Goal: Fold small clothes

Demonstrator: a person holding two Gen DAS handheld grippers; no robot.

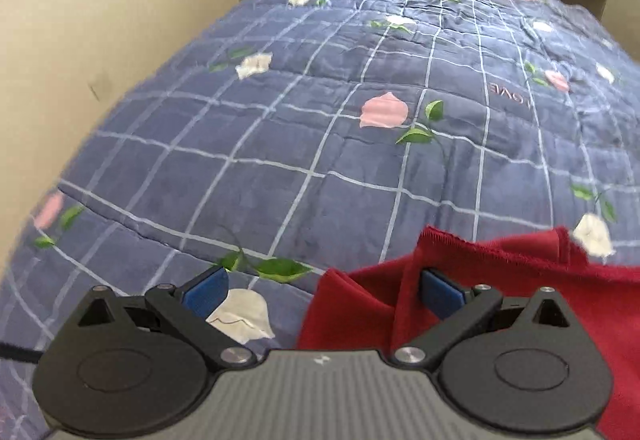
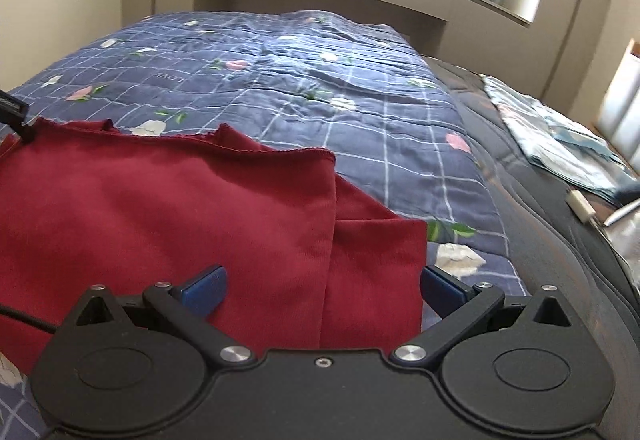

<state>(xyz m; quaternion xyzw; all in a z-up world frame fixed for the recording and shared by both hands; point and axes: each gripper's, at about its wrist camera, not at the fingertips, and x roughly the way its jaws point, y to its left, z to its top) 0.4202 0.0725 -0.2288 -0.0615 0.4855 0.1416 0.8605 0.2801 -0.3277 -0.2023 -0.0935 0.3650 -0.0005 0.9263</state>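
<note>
On the blue checked quilt [image 2: 360,112] of a bed lies a dark red garment [image 2: 180,200], the only small piece of clothing in reach. It looks partly folded: in the right wrist view one layer lies over another, its straight edge running down the cloth with a narrower strip showing beyond it toward the right. The far hem is wavy and one corner stands up a little (so the fold is not yet neat).

Both tools are spread wide and grip nothing. The right gripper [image 2: 322,290] hovers over the near edge of the garment, red cloth under the gap between its blue pads. The left gripper [image 1: 324,290] sits at the garment's left edge, one pad over the quilt, the other against a raised red fold; whether it touches I cannot tell.

My judgement: one fold is made, and at least another, plus smoothing, remains. A light patterned cloth [image 2: 560,136] lies at the bed's far right side, untouched.
</note>
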